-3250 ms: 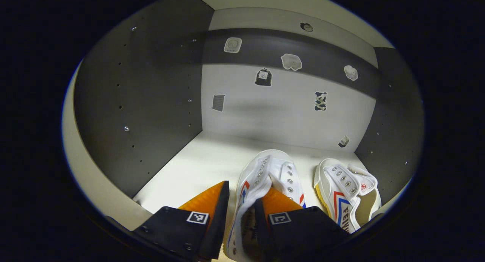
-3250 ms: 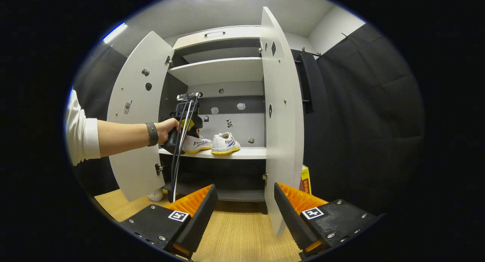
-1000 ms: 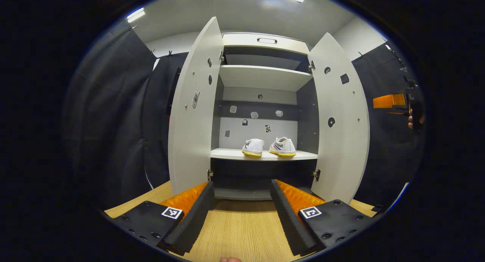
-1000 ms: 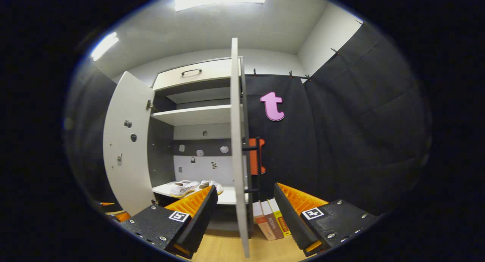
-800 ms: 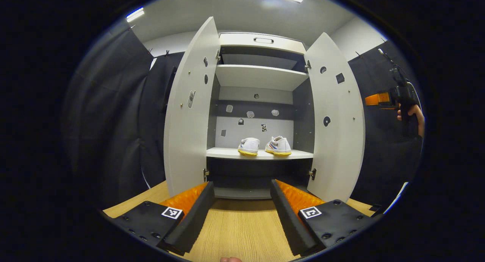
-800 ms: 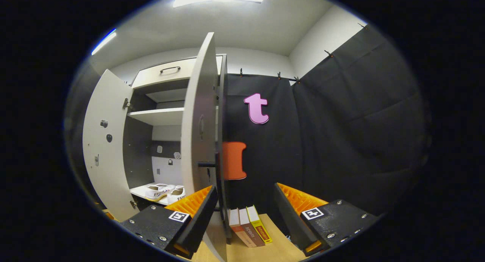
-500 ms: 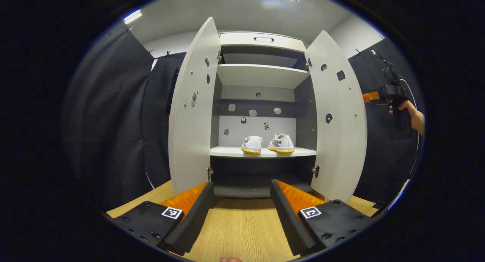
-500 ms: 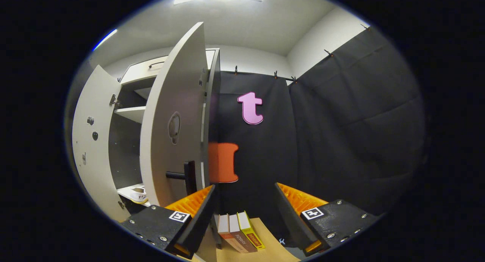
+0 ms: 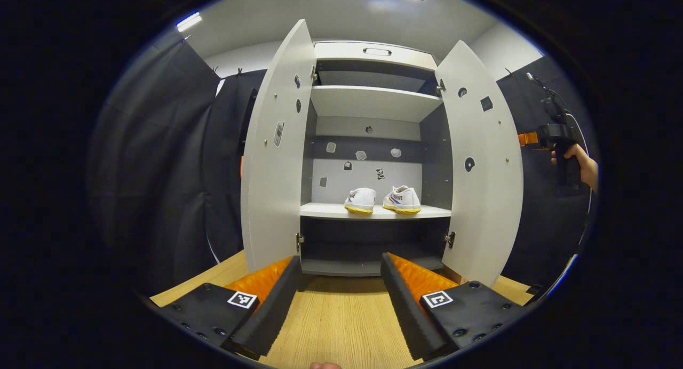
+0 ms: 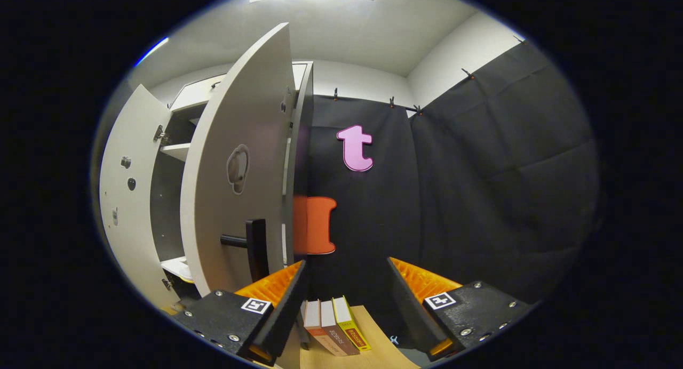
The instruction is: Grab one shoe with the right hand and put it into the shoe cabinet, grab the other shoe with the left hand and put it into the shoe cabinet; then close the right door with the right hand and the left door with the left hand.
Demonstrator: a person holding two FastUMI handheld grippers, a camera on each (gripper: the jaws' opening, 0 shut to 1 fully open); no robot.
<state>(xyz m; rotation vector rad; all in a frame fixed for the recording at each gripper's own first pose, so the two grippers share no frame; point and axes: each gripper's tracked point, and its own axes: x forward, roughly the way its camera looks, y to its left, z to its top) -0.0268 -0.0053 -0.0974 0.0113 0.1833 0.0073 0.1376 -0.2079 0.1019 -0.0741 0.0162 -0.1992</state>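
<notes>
Right now both shoes sit inside the shoe cabinet [image 9: 373, 102]: the left shoe [image 9: 360, 200] and the right shoe [image 9: 402, 199] stand side by side on the middle shelf [image 9: 331, 211], close together, toes toward the back panel. That is plain from the left gripper view, straight ahead of the left gripper [image 9: 337, 262], whose fingers are spread wide with nothing between them, low over the wooden floor [image 9: 336, 326]. Ahead and to its left the left door [image 9: 272, 161] stands open; ahead and to its right the right door [image 9: 485, 166] stands open too. Farther right, beyond that door, a hand [image 9: 584, 163] holds the other gripper up against the black cloth wall [image 9: 155, 161].

The right gripper view gives what the first cannot: the outer face of the right door [image 10: 235, 166], with its dark handle [image 10: 251, 246] just ahead and to the left of the right gripper [image 10: 346, 270]. I cannot tell whether the left finger touches the door. Its fingers are likewise spread wide and empty. That door hides most of the cabinet's inside; only a sliver of shelf and the far door [image 10: 125, 198] show past its edge. Low between the fingers, three books [image 10: 333, 326] stand on the floor against the cloth.
</notes>
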